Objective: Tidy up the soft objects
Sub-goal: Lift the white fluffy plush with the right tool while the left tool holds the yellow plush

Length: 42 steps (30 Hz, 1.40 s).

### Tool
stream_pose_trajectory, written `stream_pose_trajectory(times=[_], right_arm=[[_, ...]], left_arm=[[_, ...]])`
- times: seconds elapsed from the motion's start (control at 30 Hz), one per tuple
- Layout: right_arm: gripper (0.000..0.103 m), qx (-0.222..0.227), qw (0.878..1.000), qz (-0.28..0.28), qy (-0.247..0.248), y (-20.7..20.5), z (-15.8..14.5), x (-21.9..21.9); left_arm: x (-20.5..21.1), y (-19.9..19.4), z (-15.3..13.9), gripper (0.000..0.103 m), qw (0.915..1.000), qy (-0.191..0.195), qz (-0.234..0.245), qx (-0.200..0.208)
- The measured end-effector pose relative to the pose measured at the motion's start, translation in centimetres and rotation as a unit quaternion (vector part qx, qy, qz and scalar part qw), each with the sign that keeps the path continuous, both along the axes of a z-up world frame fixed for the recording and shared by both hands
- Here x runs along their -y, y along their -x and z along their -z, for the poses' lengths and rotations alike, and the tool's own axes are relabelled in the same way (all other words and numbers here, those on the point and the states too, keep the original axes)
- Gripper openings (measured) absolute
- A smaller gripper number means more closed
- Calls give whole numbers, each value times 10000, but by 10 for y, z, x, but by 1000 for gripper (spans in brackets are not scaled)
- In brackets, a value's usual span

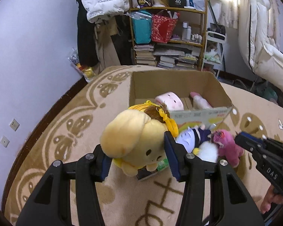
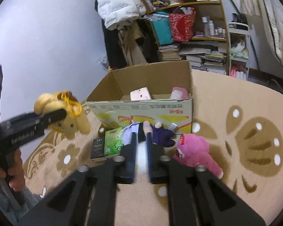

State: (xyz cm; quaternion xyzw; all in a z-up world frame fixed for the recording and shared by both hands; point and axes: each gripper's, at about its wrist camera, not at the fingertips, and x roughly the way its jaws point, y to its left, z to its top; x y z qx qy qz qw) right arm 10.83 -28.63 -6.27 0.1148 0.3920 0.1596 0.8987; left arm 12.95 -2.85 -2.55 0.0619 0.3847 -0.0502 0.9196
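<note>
The left gripper [image 1: 136, 154] is closed partway on a yellow dog plush [image 1: 131, 137] with a yellow clip chain [image 1: 165, 115], holding it clear of the patterned carpet [image 1: 66, 131] just in front of the open cardboard box [image 1: 179, 82]. At centre, 2 pink plush toys [image 2: 140, 94] lie inside the box, and a green tissue pack [image 2: 112, 143] lies before its printed wall. The right gripper [image 2: 141, 146] has its 2 fingers nearly together, pinching a white-and-purple doll [image 2: 141, 156], with a pink bear plush [image 2: 193, 150] just to its right.
</note>
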Motion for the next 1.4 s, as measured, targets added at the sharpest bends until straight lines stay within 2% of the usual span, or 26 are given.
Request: stream_pose_trajectory(times=[0.17, 0.27, 0.4, 0.47, 0.5, 0.6, 0.7, 0.87, 0.97, 1.1, 1.13, 1.2, 1.27, 1.33, 1.4], right_arm=[[2, -418, 9991, -56, -33, -6, 21, -4], [6, -700, 9973, -74, -227, -12, 33, -2], [16, -962, 9950, -130, -223, -16, 48, -5], [25, -1059, 9939, -167, -266, -17, 53, -7], [33, -1122, 9930, -190, -314, -18, 57, -8], [37, -1206, 9921, -270, -214, -18, 61, -15], [46, -1383, 9898, -316, -123, -16, 68, -18], [48, -1789, 9838, -103, 16, -12, 78, -14], [50, -2002, 9797, 8, -111, -8, 83, -8], [50, -2203, 9754, -50, -1, -5, 91, -13], [44, -2207, 9753, -63, 92, -6, 91, -15], [20, -2164, 9756, -41, 381, -6, 92, -21], [16, -2108, 9769, -49, 335, -5, 90, -21], [4, -2029, 9789, -16, 254, -4, 89, -20], [1, -1933, 9810, 5, 177, -4, 85, -17]], left_arm=[[-8, -5, -1, 49, 9999, 98, -113, 31], [-11, -4, 0, 49, 9998, 87, -164, 48], [-13, -3, 4, 50, 9997, 125, -188, 30], [-12, -4, 6, 50, 9998, 87, -181, 24], [-12, -4, 7, 50, 9998, 53, -178, 19], [-11, -4, 9, 50, 9999, -4, -170, 31], [-11, -4, 10, 50, 9998, 3, -185, 25], [-15, -2, 12, 50, 9997, 0, -227, 14], [-17, -2, 12, 50, 9997, 49, -240, 3], [-20, -2, 11, 50, 9996, 99, -280, 9], [-20, -2, 11, 50, 9995, 105, -288, 10], [-21, -2, 10, 50, 9994, 131, -308, 20], [-23, -1, 10, 50, 9994, 147, -317, 29], [-23, -1, 9, 50, 9994, 145, -327, 43], [-23, -1, 10, 50, 9993, 145, -336, 51]])
